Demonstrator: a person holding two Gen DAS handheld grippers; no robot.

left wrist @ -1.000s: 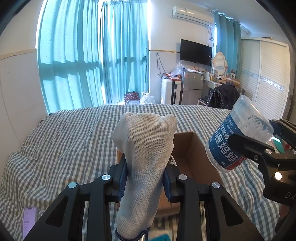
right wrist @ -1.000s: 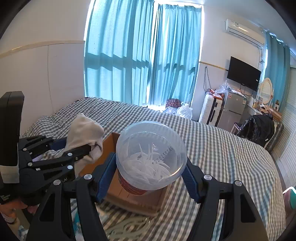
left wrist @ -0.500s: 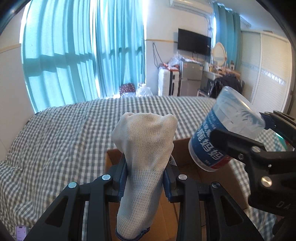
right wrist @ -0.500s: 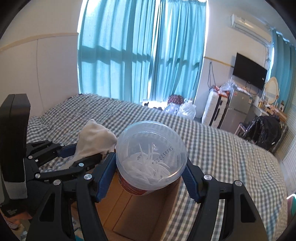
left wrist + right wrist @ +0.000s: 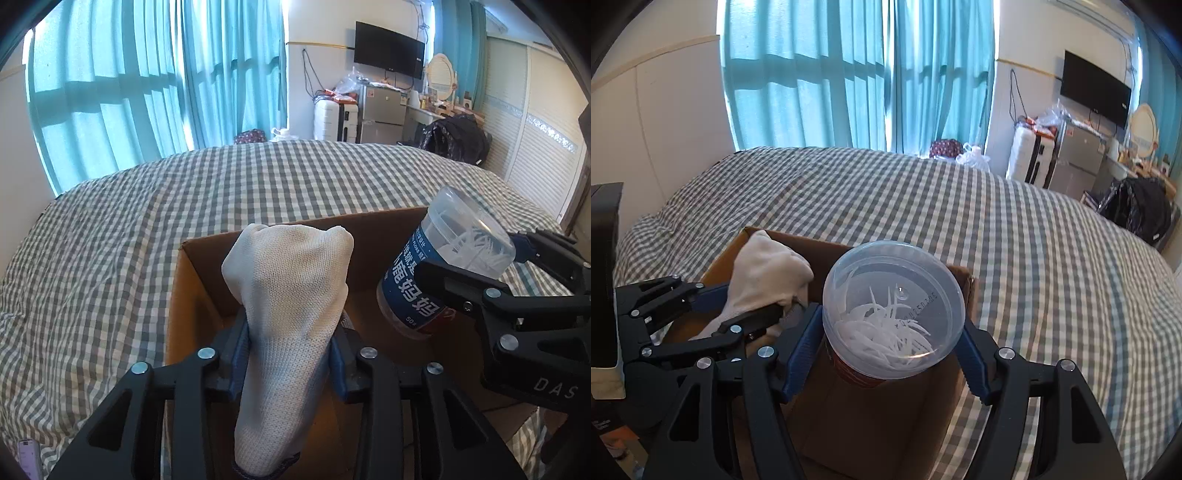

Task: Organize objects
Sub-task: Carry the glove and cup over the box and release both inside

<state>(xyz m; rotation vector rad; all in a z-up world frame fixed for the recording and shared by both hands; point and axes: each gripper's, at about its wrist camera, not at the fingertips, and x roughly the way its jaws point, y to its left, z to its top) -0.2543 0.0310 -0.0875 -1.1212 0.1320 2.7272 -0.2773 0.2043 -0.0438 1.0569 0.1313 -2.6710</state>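
My left gripper is shut on a white knit glove and holds it upright over an open cardboard box on the bed. My right gripper is shut on a clear plastic jar of floss picks with a blue label, also over the box. In the left wrist view the jar hangs tilted at the right, held by the right gripper. In the right wrist view the glove and the left gripper are at the left, close beside the jar.
The box sits on a bed with a grey-and-white checked cover. Teal curtains cover the window behind. A TV, a fridge, a suitcase and a white wardrobe stand beyond the bed. A phone lies at the lower left.
Both grippers have moved forward and down over the box, which now fills the lower part of both views. The glove and the jar stay gripped and have come closer together.
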